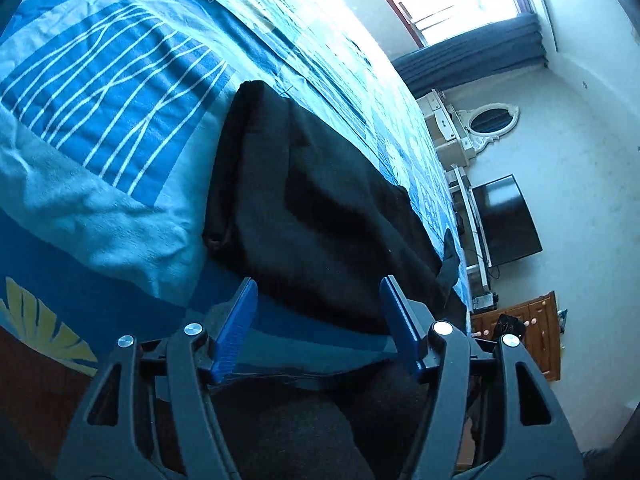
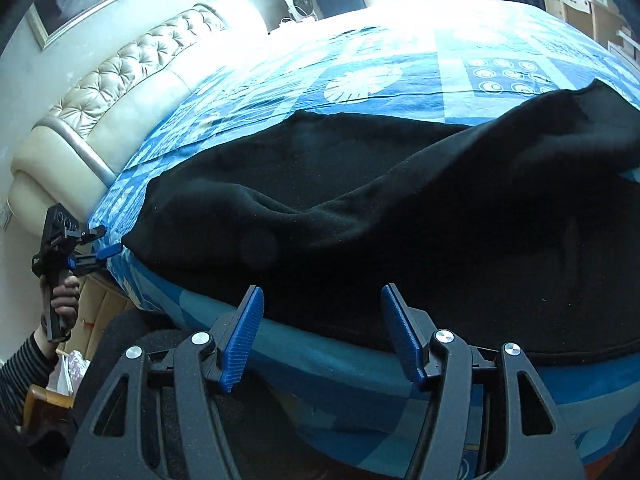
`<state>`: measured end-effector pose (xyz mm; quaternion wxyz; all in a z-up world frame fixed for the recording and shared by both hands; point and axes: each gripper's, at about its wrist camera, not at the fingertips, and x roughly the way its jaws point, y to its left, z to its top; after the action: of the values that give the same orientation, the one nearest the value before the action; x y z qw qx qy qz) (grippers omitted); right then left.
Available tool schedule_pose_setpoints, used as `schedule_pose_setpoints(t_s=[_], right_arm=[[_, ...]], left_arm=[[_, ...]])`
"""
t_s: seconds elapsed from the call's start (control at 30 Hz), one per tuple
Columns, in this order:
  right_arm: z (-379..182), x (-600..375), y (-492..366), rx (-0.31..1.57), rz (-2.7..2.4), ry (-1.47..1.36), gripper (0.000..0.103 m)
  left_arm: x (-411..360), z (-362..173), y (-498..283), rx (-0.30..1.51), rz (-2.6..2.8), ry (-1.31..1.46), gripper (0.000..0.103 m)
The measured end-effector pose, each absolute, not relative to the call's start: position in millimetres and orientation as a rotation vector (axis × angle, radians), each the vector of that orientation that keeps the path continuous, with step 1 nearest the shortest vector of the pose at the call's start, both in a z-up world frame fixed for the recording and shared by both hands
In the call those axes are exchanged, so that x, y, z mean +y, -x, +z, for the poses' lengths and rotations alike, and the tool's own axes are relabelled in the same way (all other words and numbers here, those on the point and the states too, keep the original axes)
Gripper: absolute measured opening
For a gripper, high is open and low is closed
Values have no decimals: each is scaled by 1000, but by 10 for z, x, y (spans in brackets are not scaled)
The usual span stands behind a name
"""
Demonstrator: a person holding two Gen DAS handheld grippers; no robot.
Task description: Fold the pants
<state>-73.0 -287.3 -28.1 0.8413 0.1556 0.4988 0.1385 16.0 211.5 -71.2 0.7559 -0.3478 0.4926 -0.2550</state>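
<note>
1. The black pants (image 2: 400,208) are seen lying on the blue patterned bedspread (image 2: 380,72) near the bed's near edge, bunched into thick layers rather than flattened; a long ridge of cloth is raised across the middle in the right wrist view.
2. In the left wrist view the pants (image 1: 316,208) are shown as a narrow stack running away toward the far side, with a rolled edge on the left.
3. The left gripper (image 1: 318,320) is held with its jaws partly open and nothing between them; the near end of the stack lies just beyond the blue pads (image 1: 240,320) (no contact can be made out).
4. The right gripper (image 2: 322,328) is likewise held partly open and empty, poised just short of the near hem.
5. The step in hand is judged to be a pause between folds: a fold seems laid, and a fresh grasp is not yet taken.
6. The next move is judged to call for both near corners to be pinched through all layers (thick fleece may slip), then carried toward the far end, and the ridge smoothed.
</note>
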Motion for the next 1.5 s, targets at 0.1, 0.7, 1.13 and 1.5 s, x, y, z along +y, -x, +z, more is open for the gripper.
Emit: schedule_pose_setpoints(t_s=[0.1,0.7,1.13,1.5], right_arm=[[-318,-2830,749,1064,295,-345,61],[-404,-2790,715,1066,304,-425,63],[-677,-3169,469,1023,253,-1005,63],[-486,-2970,651,1050,244,-893,13]], left_arm=[[2017,-744,-171,1094,-525,764,62],[1909,-722,-332,1127,-354,824,62],[1681,-699,-463,1165,-219,568,10],[1842,-690,-435,1156,-220,591,10]])
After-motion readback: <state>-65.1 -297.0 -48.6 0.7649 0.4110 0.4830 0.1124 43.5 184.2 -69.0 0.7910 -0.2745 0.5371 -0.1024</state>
